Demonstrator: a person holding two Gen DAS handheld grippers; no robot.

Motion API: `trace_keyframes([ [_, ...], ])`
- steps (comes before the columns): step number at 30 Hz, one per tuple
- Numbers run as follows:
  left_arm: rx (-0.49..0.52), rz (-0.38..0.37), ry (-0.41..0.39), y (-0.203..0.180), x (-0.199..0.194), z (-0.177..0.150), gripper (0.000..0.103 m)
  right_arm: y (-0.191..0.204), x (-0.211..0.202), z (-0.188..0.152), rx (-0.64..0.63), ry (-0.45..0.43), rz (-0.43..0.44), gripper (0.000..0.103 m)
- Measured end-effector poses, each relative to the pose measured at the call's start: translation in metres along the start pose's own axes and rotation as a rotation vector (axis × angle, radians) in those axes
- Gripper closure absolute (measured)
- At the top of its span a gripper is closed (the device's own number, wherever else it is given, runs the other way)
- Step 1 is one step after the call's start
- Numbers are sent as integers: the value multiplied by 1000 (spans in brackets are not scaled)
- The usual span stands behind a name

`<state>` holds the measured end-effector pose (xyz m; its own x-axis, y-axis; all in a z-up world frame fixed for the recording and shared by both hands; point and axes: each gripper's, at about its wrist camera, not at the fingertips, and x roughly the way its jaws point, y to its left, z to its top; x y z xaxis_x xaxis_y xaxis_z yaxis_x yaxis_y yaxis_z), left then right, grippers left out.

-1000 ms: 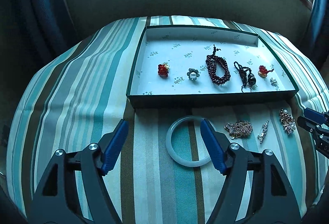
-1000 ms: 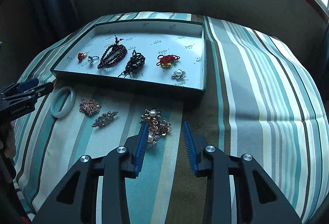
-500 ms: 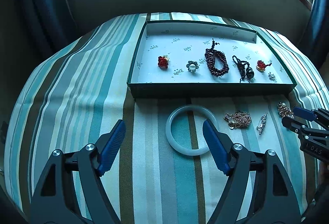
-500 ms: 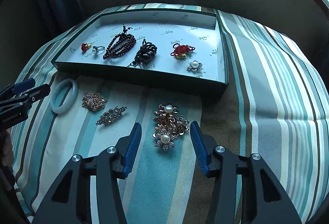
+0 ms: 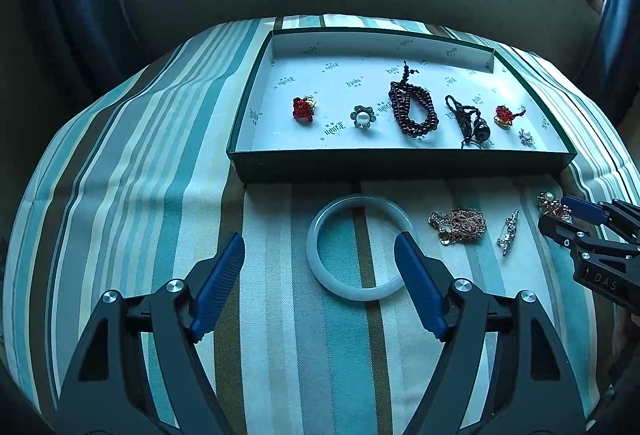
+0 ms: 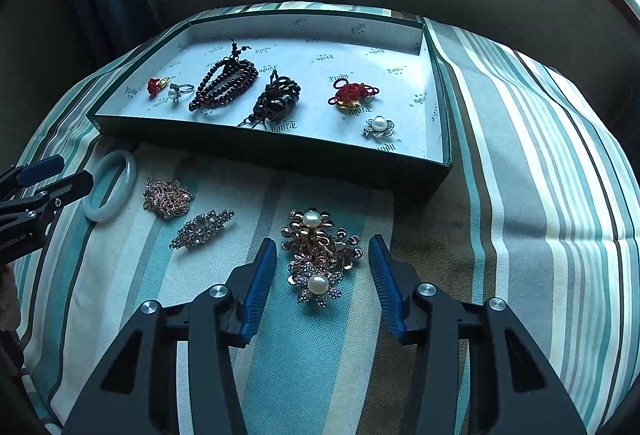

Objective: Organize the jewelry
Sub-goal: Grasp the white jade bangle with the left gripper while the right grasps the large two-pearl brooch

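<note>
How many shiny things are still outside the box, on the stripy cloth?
4. The white bangle lies farthest left, then the pink-gold chain pile, then the sparkly brooch, and the pearl flower cluster sits between the right tongs. None look hidden.

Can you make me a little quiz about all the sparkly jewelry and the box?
1. True or false: the pale bangle already lies inside the green box.
2. Which piece sits between the fingers of the right gripper?
A. the dark bead bracelet
B. the pearl flower brooches
C. the red knot charm
3. Fill in: the left gripper is ____, holding nothing.

Key: 1 false, it lies on the striped cloth in front of the box. 2 B. 3 open.
</note>
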<state>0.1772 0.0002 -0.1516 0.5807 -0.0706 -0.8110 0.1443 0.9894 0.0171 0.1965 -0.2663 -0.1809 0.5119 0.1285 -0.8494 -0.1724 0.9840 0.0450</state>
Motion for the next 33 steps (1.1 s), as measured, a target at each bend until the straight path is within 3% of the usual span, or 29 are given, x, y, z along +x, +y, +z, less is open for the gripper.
trace_keyframes([
  [33,50,-27,41,-24,25,1,26,-4,-5,-2,8,-12,-27,62],
])
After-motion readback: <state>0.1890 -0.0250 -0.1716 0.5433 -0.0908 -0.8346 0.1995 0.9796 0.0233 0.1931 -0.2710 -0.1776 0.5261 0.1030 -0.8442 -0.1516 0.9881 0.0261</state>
